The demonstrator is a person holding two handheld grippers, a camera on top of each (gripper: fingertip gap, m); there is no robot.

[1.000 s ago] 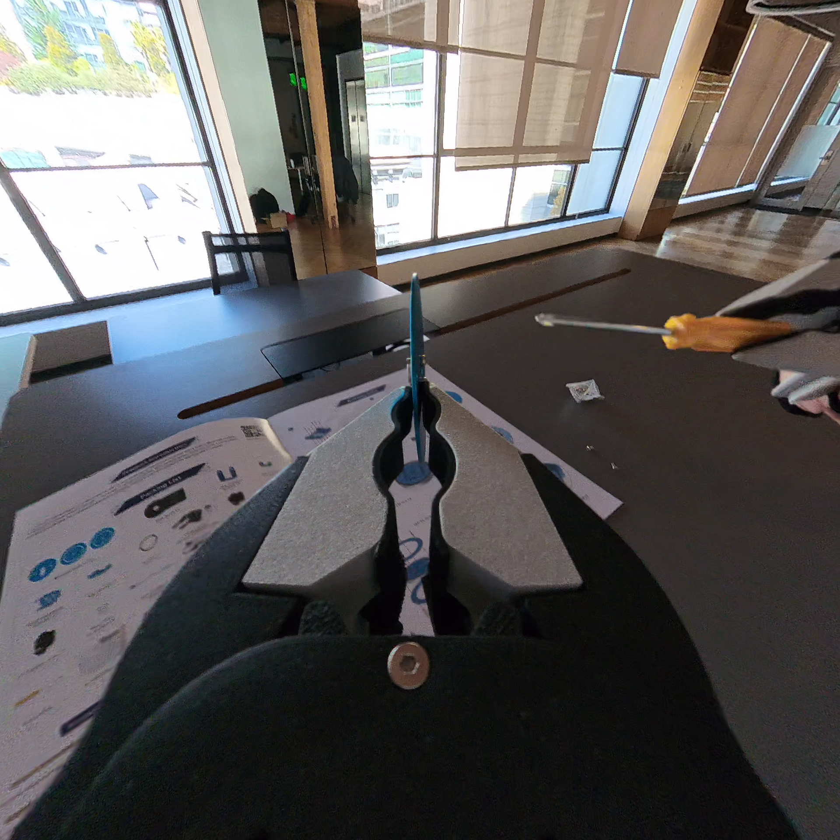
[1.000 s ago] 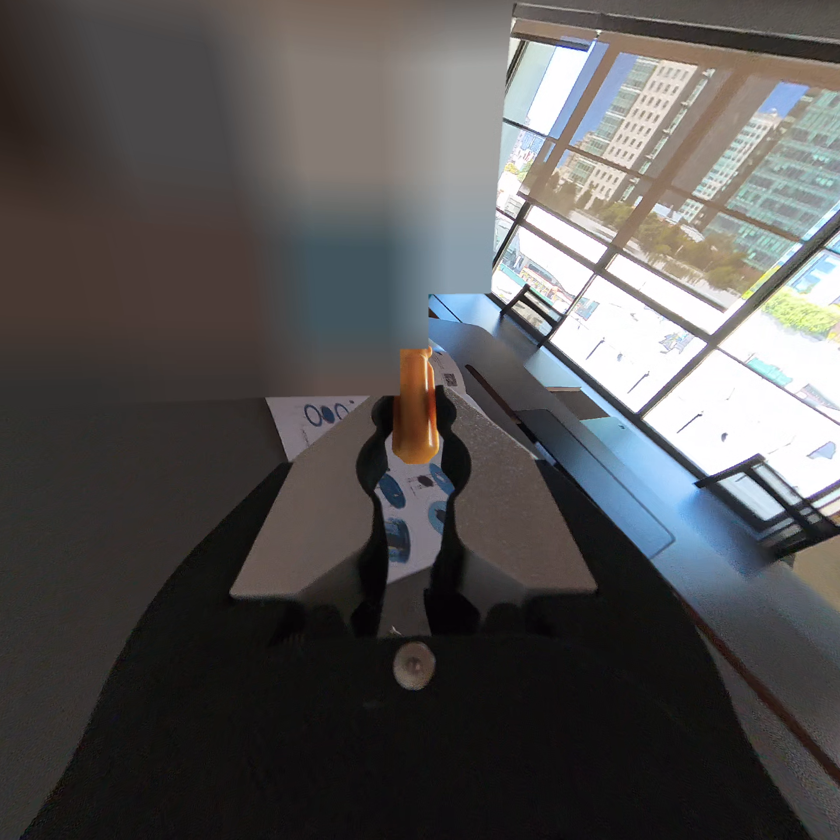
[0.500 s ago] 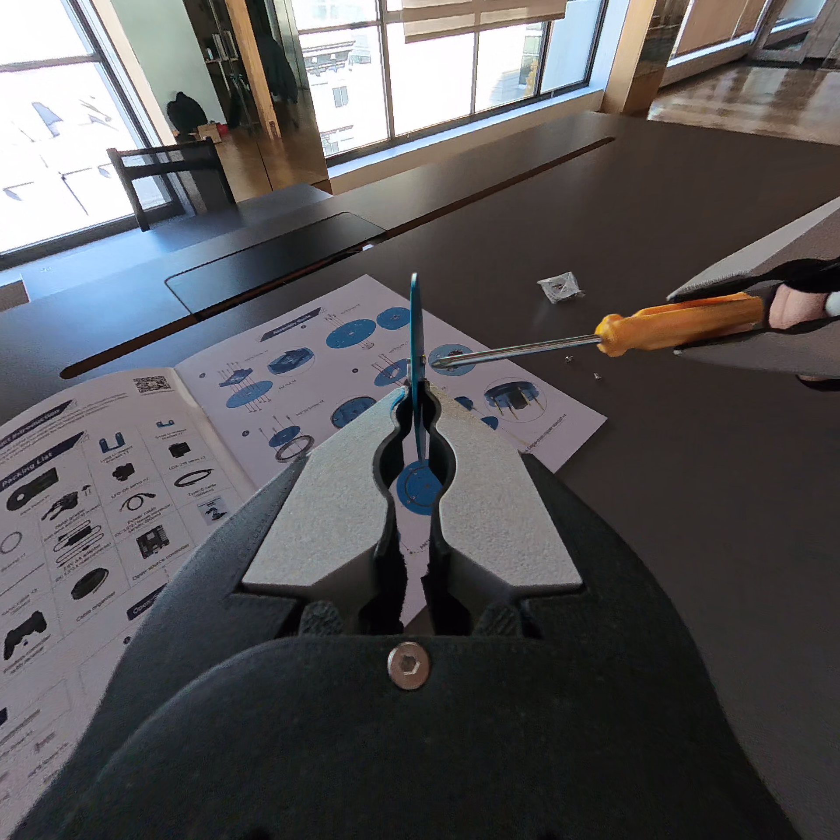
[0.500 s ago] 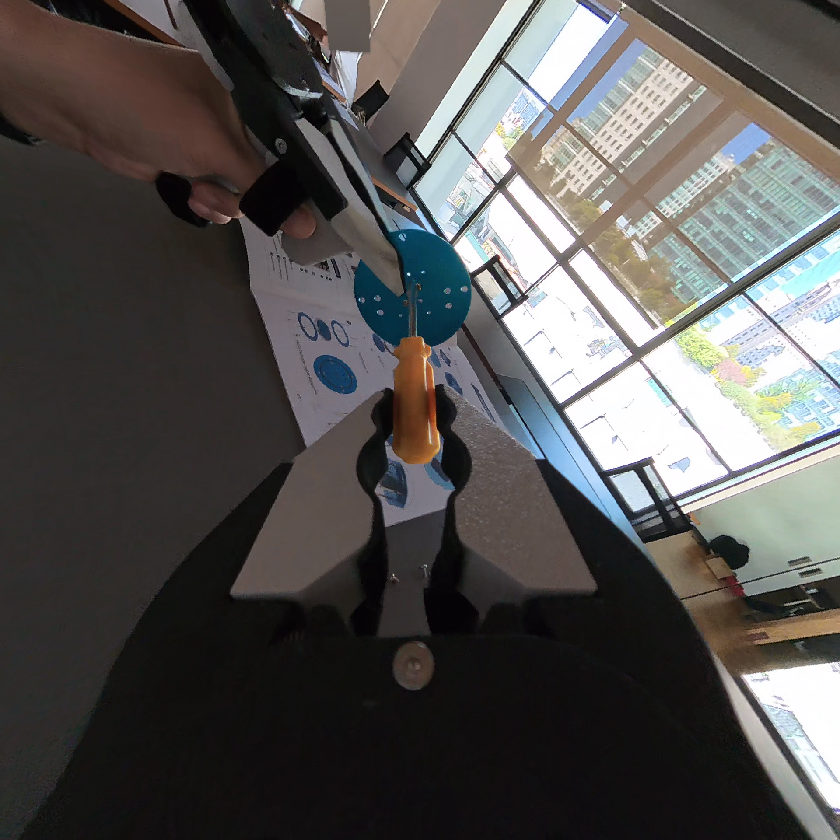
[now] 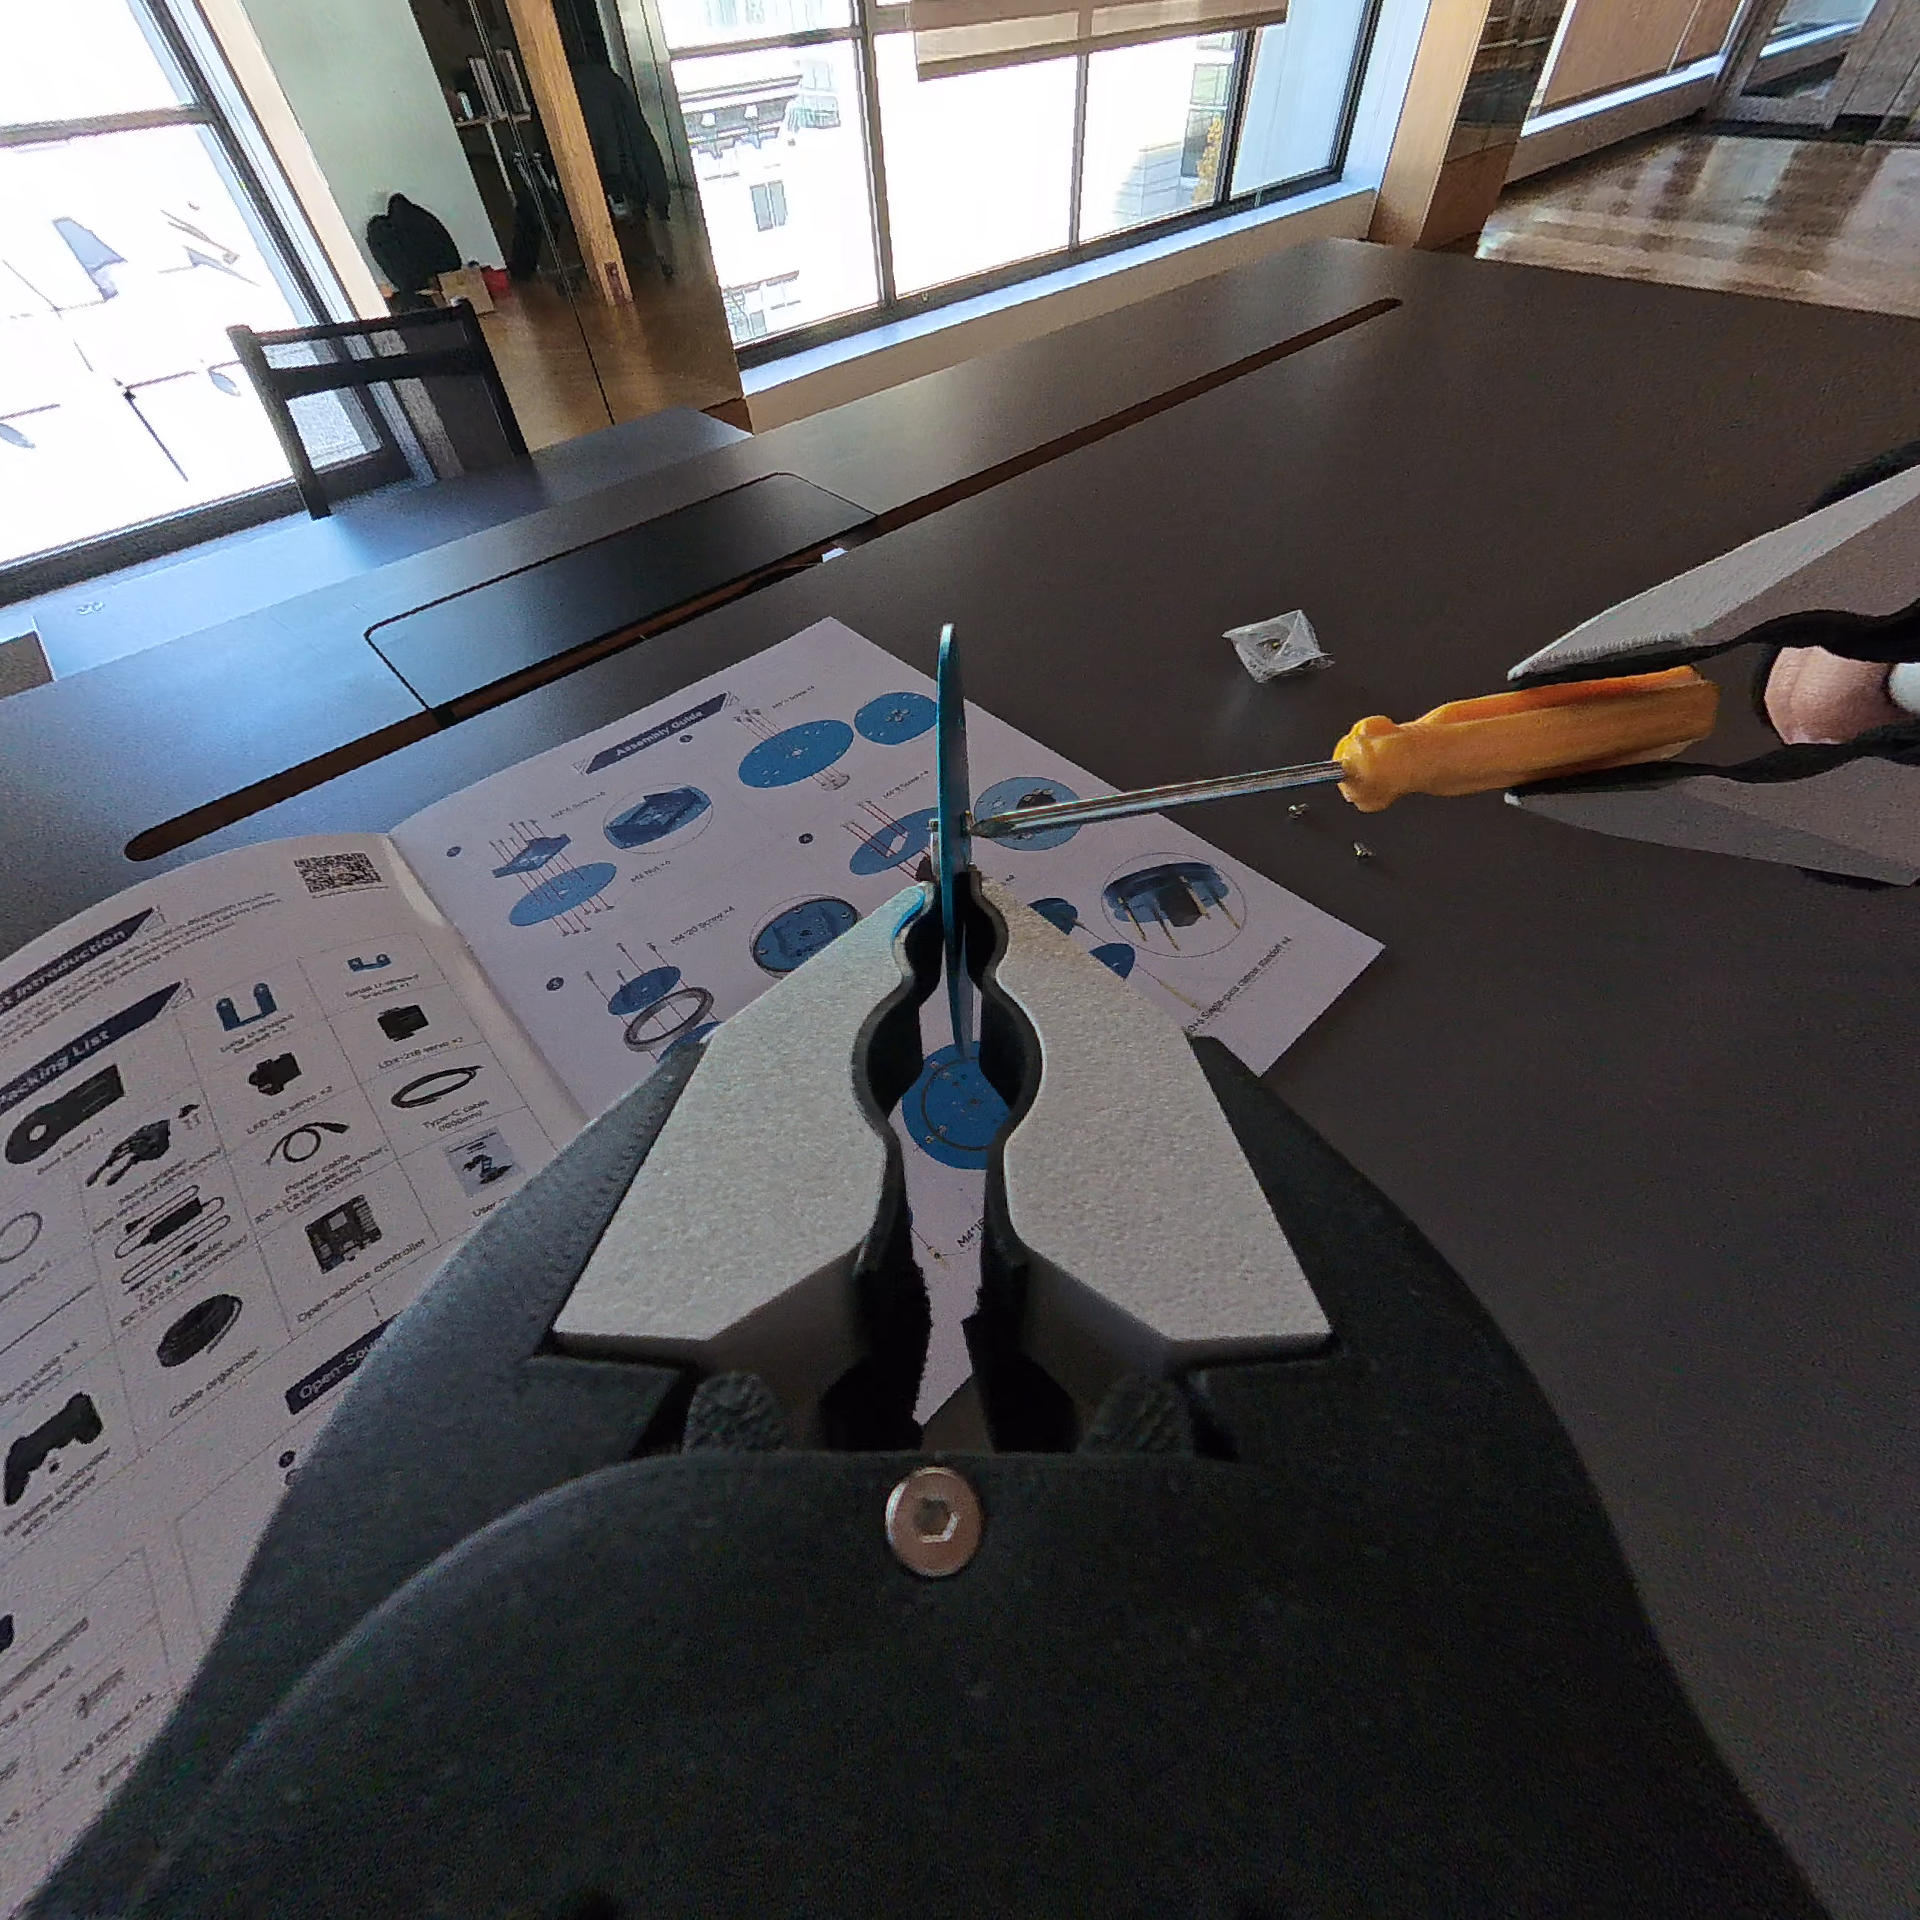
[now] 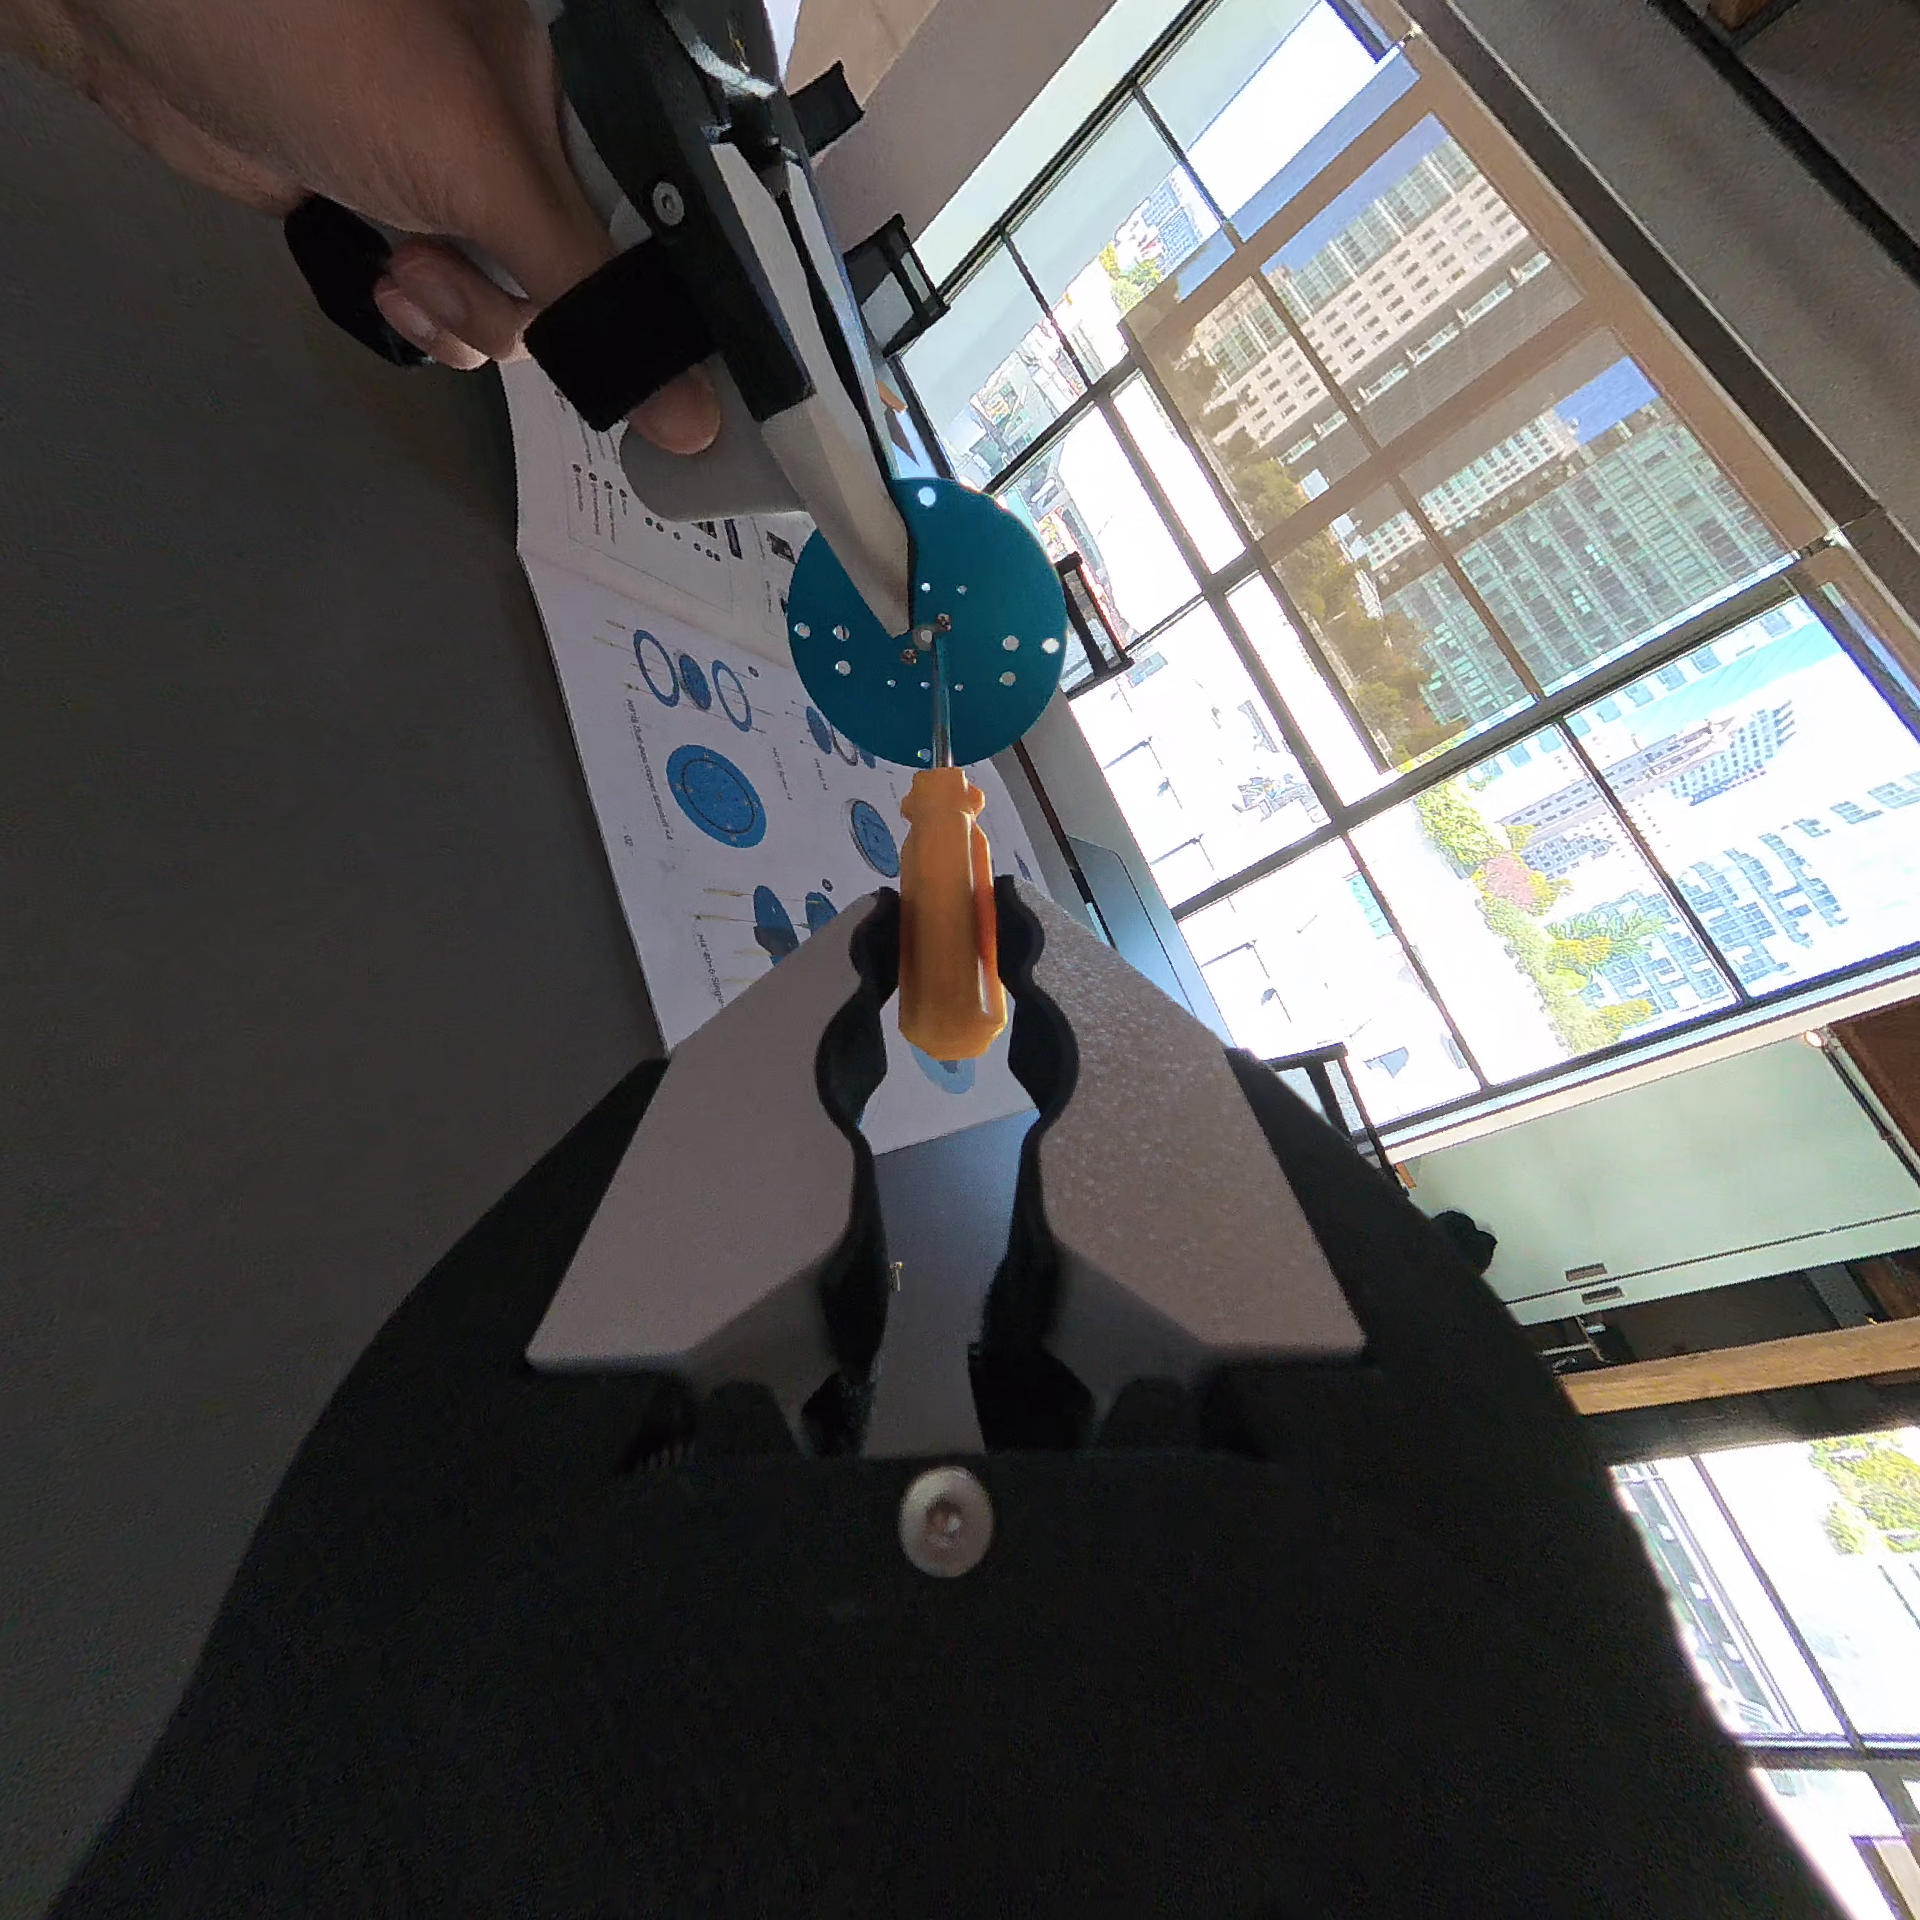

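My left gripper (image 5: 951, 894) is shut on a thin blue round plate (image 5: 949, 769) with several holes, held on edge above an open instruction booklet (image 5: 416, 1039). The plate's face shows in the right wrist view (image 6: 966, 665), with the left gripper (image 6: 894, 613) clamped on it. My right gripper (image 6: 945, 914) is shut on an orange-handled screwdriver (image 6: 948, 925). In the left wrist view the screwdriver (image 5: 1507, 748) comes in from the right, and its tip touches a screw near the middle of the plate.
The dark table (image 5: 1558, 1247) carries a small clear bag (image 5: 1276, 644) and loose screws (image 5: 1361, 850) to the right of the booklet. A chair (image 5: 374, 395) and large windows stand behind. A hand (image 6: 416, 156) holds the left gripper. Left tips to right tips: about 11 centimetres.
The screwdriver tip has moved in from the right to meet the blue plate's centre. The left gripper has tilted down over the booklet, plate still held.
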